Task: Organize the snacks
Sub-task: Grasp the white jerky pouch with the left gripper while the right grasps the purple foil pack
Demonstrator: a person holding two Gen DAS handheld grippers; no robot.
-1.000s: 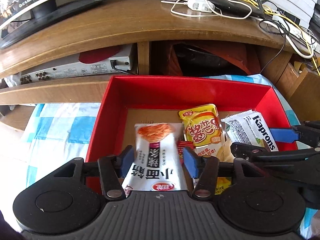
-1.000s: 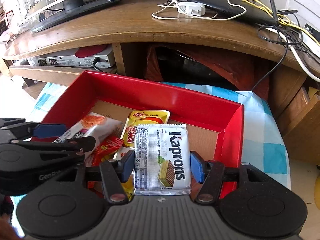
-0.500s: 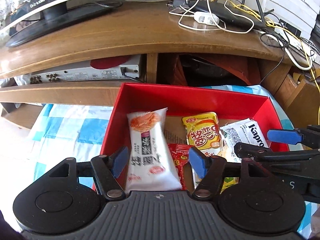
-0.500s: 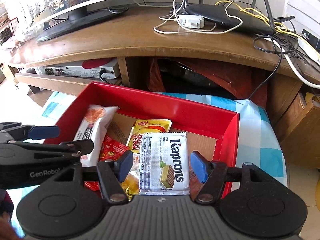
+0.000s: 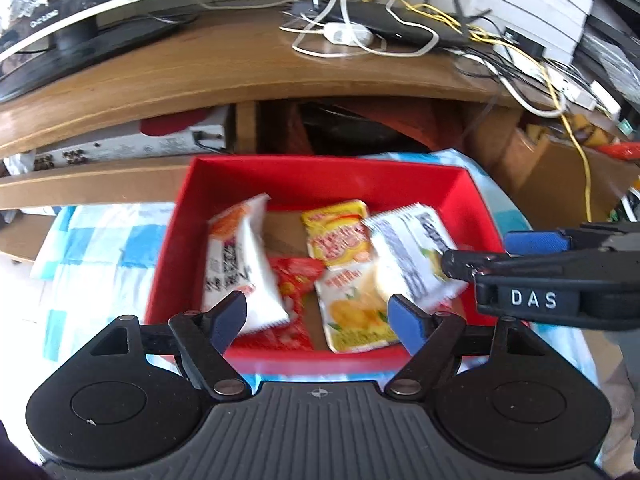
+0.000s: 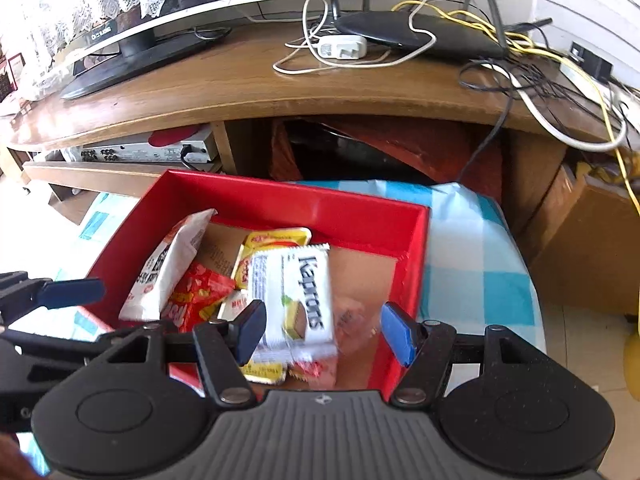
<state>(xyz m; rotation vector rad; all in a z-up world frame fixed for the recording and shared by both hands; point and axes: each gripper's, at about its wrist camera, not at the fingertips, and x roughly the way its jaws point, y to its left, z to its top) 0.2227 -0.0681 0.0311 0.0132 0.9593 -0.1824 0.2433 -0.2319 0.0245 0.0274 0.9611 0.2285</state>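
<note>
A red box holds several snack packets. A white noodle packet leans against its left wall, free of my left gripper, whose jaws are opening above the box's near rim with nothing pressed between them. The white Kaprons wafer packet lies on a yellow packet and a red one. It shows between the blue pads of my open right gripper, which do not touch it. Each gripper shows at the edge of the other's view: the right gripper and the left gripper.
The box sits on a blue-and-white checked cloth. Behind it a wooden desk carries a monitor, a router and tangled cables. A silver receiver sits on the shelf underneath.
Both grippers opened wider and drew back and up from the box. The noodle packet and the Kaprons packet left the pads and now lie loose in the box.
</note>
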